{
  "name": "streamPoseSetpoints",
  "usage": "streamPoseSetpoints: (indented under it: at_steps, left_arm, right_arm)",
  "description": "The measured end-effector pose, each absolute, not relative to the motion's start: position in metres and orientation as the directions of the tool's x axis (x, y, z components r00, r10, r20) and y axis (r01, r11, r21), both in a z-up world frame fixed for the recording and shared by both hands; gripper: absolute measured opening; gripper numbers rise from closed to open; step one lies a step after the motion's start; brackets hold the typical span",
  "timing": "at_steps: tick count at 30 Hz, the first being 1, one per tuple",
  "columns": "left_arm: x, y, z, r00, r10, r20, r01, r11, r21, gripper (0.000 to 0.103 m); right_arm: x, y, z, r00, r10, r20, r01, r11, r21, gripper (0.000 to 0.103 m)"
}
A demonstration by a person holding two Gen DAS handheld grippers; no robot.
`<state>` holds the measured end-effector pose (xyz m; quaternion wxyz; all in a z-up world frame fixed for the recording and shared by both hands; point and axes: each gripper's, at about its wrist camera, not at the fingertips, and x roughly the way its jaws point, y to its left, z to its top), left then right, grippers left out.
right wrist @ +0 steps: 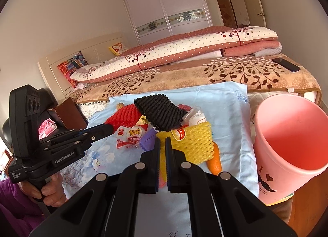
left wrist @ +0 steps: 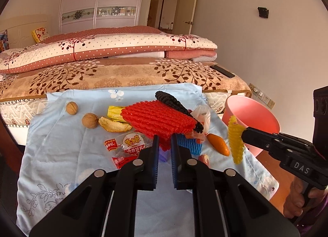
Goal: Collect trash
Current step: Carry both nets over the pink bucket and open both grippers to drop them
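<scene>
while you hold both triggers squeezed, each claw has a catch. your left claw (left wrist: 164,139) is drawn nearly together, just a slim gap between its blue pads, and in that gap sits the near edge of the red foam net (left wrist: 157,120). so that's a pinch on the net. from the right wrist view the left tip is buried in the net's side. a black foam net (left wrist: 176,103) lies across the red one's far edge, riding on top of it.

your right claw (right wrist: 163,139) is pressed all but shut, pads close and parallel, nipping the yellow foam net (right wrist: 192,146). seen from the left, that net hangs off the tip, drooping downward, clear of the blue cloth (left wrist: 61,155), just in front of the pink bin (left wrist: 246,111). the bin stands at the cloth's right edge, mouth open and tilted toward you. i can't see anything in the part of its inside that shows.

now the rest of the trash, all lying on the cloth. two walnuts (left wrist: 71,108) are out to the left, well apart from the claws. an orange peel (left wrist: 114,124) is just beside the nearer walnut. a snack wrapper (left wrist: 127,144) lies flat by the left finger. a blue foam net (left wrist: 190,144) is tucked under the red one, by the right finger. an orange lump (left wrist: 218,144) lies between that pile and the bin; it may be a carrot, i can't tell.
</scene>
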<state>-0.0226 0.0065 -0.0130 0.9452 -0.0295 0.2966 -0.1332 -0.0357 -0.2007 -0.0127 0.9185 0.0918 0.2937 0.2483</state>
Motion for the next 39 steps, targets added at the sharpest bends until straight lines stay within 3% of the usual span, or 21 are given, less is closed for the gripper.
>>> streamPoseSetpoints:
  at_steps: [15,26,39]
  left_arm:
    - [-0.024,-0.037,0.029,0.792,-0.394,-0.466,0.372,0.917,-0.144,0.01]
    - [0.008,-0.116,0.017,0.696,-0.515,-0.501,0.518,0.843,-0.147,0.01]
    - [0.046,-0.19,-0.018,0.585,-0.568,-0.579,0.596,0.785,-0.168,0.01]
  right_arm:
    - [-0.029,-0.259,0.01,0.798,0.423,-0.43,-0.29,0.894,0.34,0.004]
    - [-0.01,-0.327,-0.012,0.841,0.286,-0.46,-0.111,0.922,0.371,0.004]
    - [0.012,-0.376,-0.051,0.826,0.192,-0.529,0.037,0.92,0.391,0.005]
